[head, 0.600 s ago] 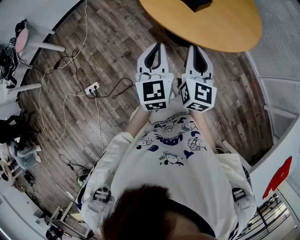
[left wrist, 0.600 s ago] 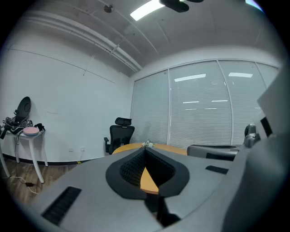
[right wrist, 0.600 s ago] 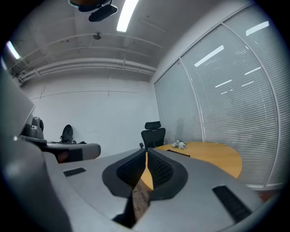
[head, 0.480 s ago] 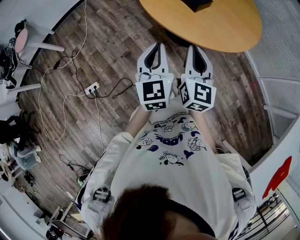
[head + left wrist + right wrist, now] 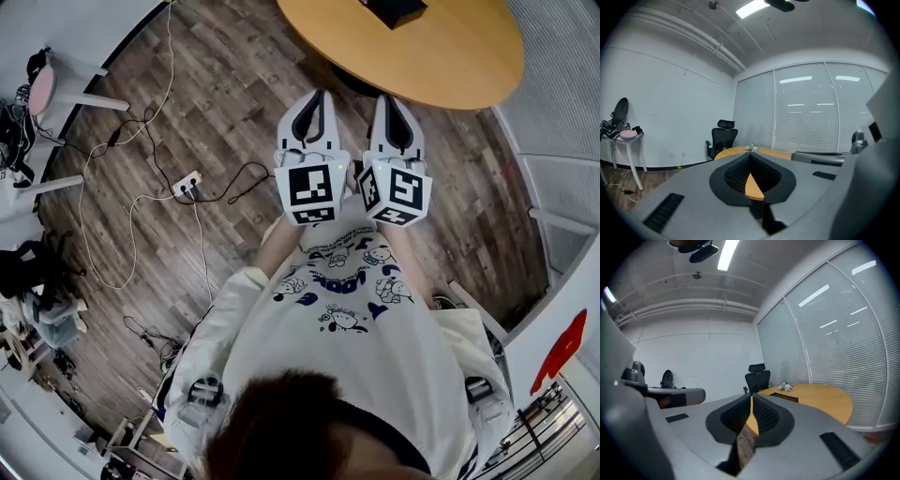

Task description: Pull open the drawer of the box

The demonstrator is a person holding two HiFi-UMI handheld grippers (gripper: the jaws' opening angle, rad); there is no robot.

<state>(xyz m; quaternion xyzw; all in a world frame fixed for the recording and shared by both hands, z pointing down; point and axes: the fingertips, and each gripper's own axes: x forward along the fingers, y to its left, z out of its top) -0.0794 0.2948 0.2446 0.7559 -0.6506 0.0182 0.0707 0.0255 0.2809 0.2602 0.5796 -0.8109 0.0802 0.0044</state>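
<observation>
Over the wood floor (image 5: 225, 84), just short of the round table (image 5: 450, 56), your left gripper (image 5: 316, 96) and right gripper (image 5: 388, 99) stay side by side as before, jaws pressed together on nothing.

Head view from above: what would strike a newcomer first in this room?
The left gripper and right gripper, white with black-and-white marker cubes, are held side by side at the picture's middle, both shut and empty. Beyond their tips stands a round wooden table; at the left, cables and a power strip sprawl over the floor.
</observation>
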